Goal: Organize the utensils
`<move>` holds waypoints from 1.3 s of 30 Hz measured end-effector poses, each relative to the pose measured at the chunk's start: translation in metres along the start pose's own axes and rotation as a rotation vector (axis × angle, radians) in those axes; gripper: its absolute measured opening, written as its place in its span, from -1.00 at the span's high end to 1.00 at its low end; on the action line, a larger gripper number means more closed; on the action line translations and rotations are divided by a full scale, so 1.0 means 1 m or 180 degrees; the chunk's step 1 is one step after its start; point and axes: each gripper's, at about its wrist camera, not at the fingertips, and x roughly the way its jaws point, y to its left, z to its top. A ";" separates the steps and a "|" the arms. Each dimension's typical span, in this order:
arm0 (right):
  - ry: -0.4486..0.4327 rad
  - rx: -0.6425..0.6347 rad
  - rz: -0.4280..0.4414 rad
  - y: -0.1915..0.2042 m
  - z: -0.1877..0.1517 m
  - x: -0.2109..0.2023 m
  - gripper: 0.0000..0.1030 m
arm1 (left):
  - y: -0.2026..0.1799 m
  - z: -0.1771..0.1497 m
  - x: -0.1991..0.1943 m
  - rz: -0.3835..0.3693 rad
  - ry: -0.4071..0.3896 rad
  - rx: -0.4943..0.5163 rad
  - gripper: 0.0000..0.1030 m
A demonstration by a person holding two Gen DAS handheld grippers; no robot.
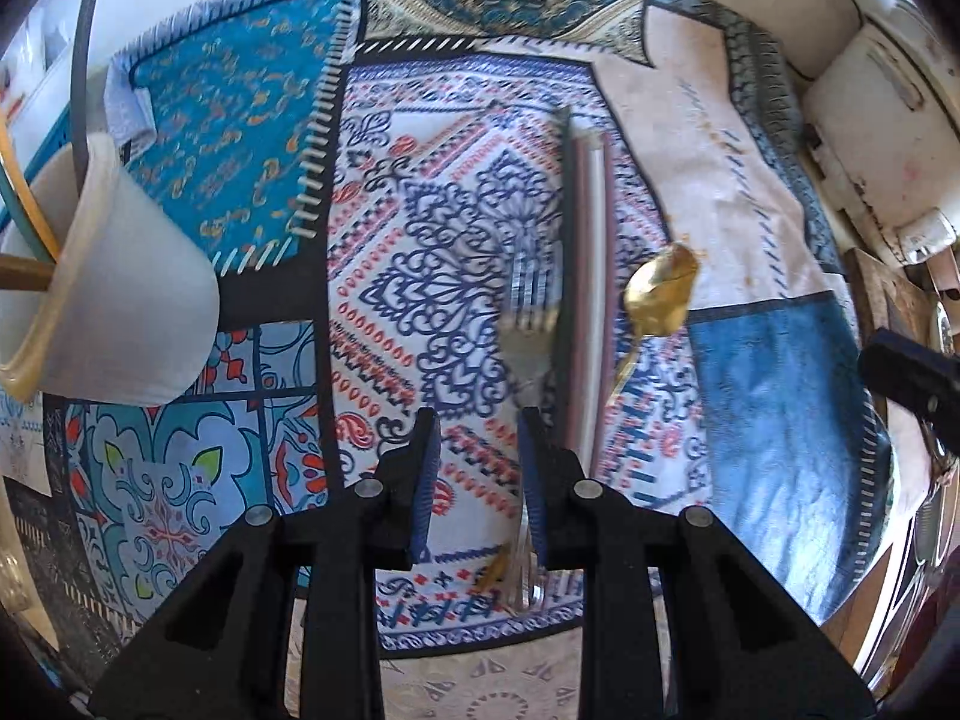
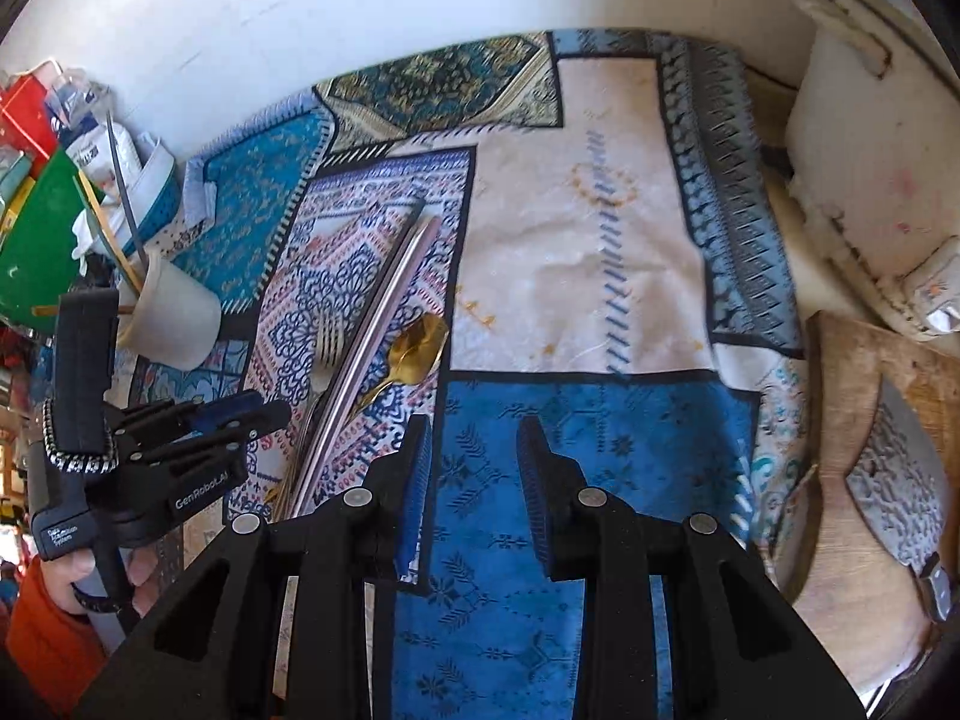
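A silver fork (image 1: pixel 531 312), a long flat steel utensil (image 1: pixel 585 300) and a gold spoon (image 1: pixel 660 288) lie side by side on the patterned tablecloth (image 1: pixel 420 210). My left gripper (image 1: pixel 478 426) hovers over the fork's handle, open, with nothing between its blue pads. In the right wrist view the fork (image 2: pixel 329 348), steel utensil (image 2: pixel 384 324) and spoon (image 2: pixel 420 339) lie to the upper left. My right gripper (image 2: pixel 474 429) is open over a blue cloth patch, to the right of them. The left gripper (image 2: pixel 270 408) reaches in from the left, held by a hand with an orange sleeve.
A white cup (image 1: pixel 120 282) holding several sticks and utensils stands left of the cutlery, also seen as the cup (image 2: pixel 174 315). A wooden board (image 2: pixel 840 372) with a cleaver (image 2: pixel 900 462) lies at the right. A green object (image 2: pixel 30 252) and packets crowd the far left by the wall.
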 end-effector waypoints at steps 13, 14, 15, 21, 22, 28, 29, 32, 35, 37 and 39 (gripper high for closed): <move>0.0299 0.0091 0.0115 0.007 0.009 0.044 0.48 | -0.016 0.012 0.015 -0.0032 0.0017 0.0275 0.52; 0.0315 0.0115 0.0128 0.006 0.010 0.047 0.48 | -0.018 0.012 0.015 0.0006 0.0005 0.0315 0.52; 0.0333 0.0138 0.0138 0.005 0.011 0.049 0.48 | -0.021 0.012 0.016 0.0055 -0.0011 0.0368 0.52; 0.0491 0.0233 0.0214 0.003 0.019 0.072 0.48 | -0.026 0.017 0.019 0.0127 0.0034 0.0619 0.69; 0.0501 0.0226 0.0221 0.005 0.020 0.075 0.48 | -0.023 0.017 0.019 0.0120 0.0045 0.0614 0.80; 0.0493 0.0147 0.0268 0.025 0.026 0.085 0.36 | 0.002 0.012 0.014 -0.0127 0.0109 0.0342 0.89; 0.0458 0.0131 0.0232 0.029 0.027 0.086 0.28 | 0.006 0.010 0.013 -0.0147 0.0112 0.0297 0.89; 0.0302 0.0028 0.0069 0.040 0.025 0.087 0.25 | 0.014 0.004 0.008 -0.0180 0.0114 0.0203 0.89; 0.0152 -0.0029 -0.0056 0.044 0.022 0.087 0.35 | 0.021 -0.003 0.005 -0.0241 0.0129 0.0123 0.89; 0.0097 -0.0098 -0.0136 0.046 0.020 0.086 0.46 | 0.023 -0.007 0.003 -0.0269 0.0130 0.0095 0.89; 0.0085 -0.0111 -0.0140 0.043 0.020 0.086 0.54 | 0.022 -0.008 0.003 -0.0304 0.0141 0.0083 0.89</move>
